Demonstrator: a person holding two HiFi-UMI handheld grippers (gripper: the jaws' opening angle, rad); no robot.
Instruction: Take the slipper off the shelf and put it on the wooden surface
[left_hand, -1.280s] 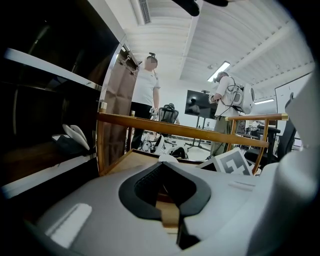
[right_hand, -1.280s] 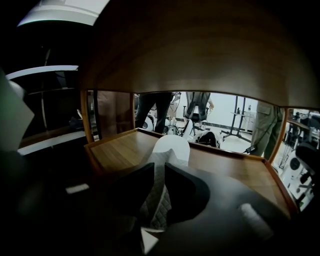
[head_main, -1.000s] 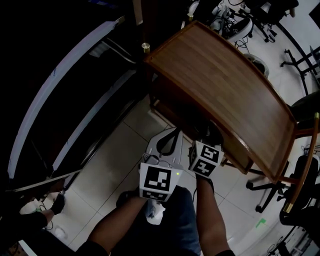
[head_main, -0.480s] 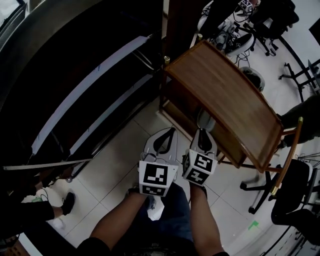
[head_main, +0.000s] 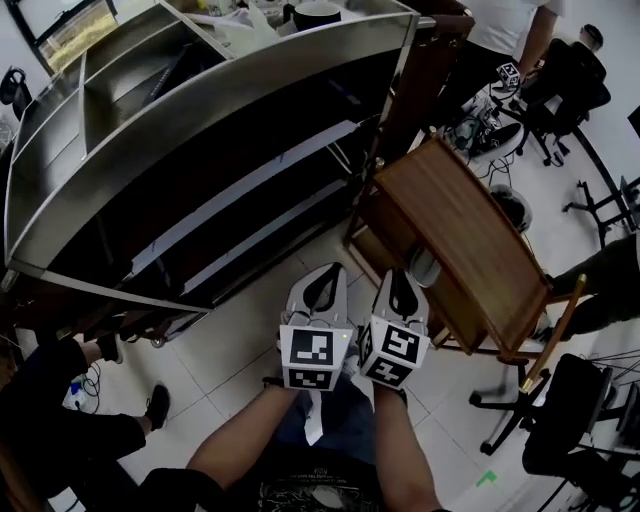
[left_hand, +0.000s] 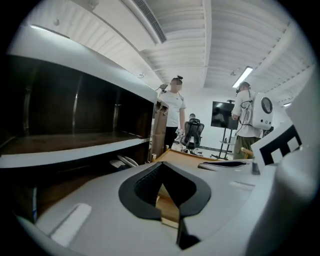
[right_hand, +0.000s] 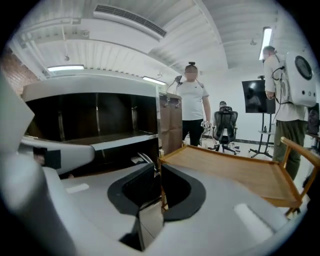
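1. Setting: a tiled floor (head_main: 230, 340) in an open workroom. A stainless shelf unit (head_main: 200, 140) stands on the left, a wooden table (head_main: 470, 230) on the right, and people (head_main: 505, 25) and office chairs (head_main: 560, 80) beyond.
2. Slipper: a pale, strapped shape (left_hand: 122, 161) lies on the low tier of the shelf unit, near its right end. I take this for the slipper, though it is too small to confirm. It is well apart from both claws, and the task has not begun.
3. Left gripper (head_main: 323, 285): its jaws are together at the tips with nothing between them. It is held over the floor and points at the gap between unit and table.
4. Right gripper (head_main: 400, 285): its jaws are closed to a thin slit and it is empty. It sits just beside the left one, near the table's corner.
5. Risks:
   - A closed claw would push the slipper deeper into the dark tier, so the jaws must part before the reach.
   - The tier above overhangs and may strike the marker cube.
   - The grippers are close enough together to knock each other.
   - The table top looks tilted in my view, so a slipper let go carelessly might slide off.
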